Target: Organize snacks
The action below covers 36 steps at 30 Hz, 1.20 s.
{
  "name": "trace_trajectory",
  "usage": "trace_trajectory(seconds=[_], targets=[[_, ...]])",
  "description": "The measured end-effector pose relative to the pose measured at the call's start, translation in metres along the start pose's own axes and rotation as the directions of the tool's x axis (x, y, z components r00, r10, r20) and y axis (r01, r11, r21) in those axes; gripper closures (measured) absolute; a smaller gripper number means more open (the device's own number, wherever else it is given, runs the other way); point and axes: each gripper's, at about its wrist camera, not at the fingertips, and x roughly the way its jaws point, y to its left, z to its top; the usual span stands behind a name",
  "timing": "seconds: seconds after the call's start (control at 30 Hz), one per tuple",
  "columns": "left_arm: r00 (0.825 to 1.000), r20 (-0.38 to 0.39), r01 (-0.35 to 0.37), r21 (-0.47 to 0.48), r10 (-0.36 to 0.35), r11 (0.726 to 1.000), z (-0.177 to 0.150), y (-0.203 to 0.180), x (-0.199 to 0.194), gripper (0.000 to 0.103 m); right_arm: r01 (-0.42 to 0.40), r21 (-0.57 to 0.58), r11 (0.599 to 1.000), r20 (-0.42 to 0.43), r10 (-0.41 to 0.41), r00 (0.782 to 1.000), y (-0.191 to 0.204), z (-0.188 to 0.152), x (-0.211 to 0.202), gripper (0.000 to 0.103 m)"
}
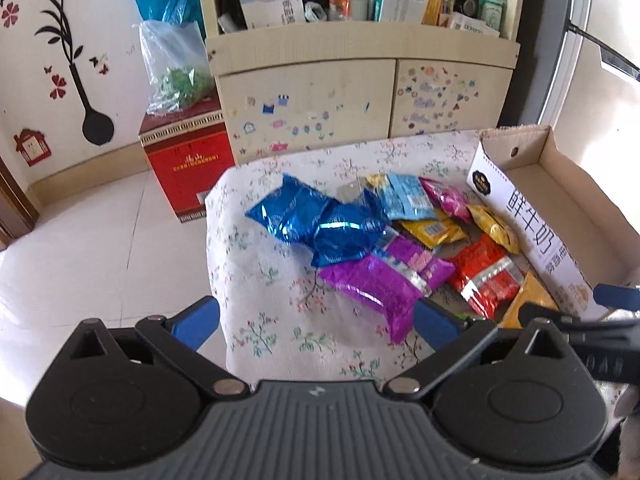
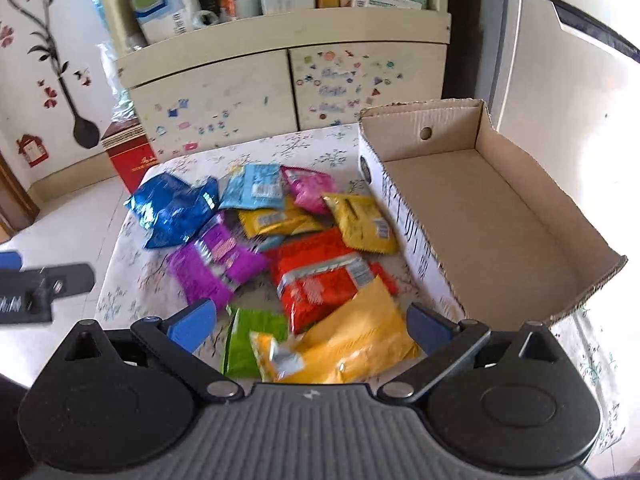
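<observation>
Several foil snack packs lie in a heap on a table with a floral cloth (image 1: 272, 320): blue packs (image 1: 308, 220), a purple pack (image 1: 380, 280), a red pack (image 2: 320, 280), yellow packs (image 2: 360, 220) and a green pack (image 2: 252, 340). An open cardboard box (image 2: 480, 208) stands empty to their right; it also shows in the left wrist view (image 1: 560, 184). My left gripper (image 1: 316, 316) is open and empty above the table's near left part. My right gripper (image 2: 312, 324) is open and empty over the large yellow pack (image 2: 356, 340).
A beige cabinet (image 1: 312, 92) with stickers and cluttered shelves stands behind the table. A red box (image 1: 188, 164) with a plastic bag on it sits on the tiled floor to the left. A white fridge (image 2: 560, 80) is to the right.
</observation>
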Motion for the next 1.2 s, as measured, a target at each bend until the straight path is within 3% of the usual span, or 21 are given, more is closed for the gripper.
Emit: trace_trajectory(seconds=[0.13,0.4,1.2], targets=[[1.0,-0.003,-0.021,0.021,0.021,1.0,0.006,-0.004,0.009,0.001,0.038,-0.004,0.999,-0.072,-0.038,0.997,-0.001,0.009,0.016,0.0],[0.995,-0.101,-0.02,-0.06,0.014,0.998,-0.004,-0.007,0.042,0.001,0.046,0.023,0.999,-0.142,-0.043,0.989,-0.001,0.002,0.03,0.0],[0.994,-0.087,-0.067,-0.013,0.066,0.998,-0.004,-0.017,0.046,0.001,0.101,-0.048,0.994,-0.125,-0.106,0.986,0.007,0.001,0.036,0.0]])
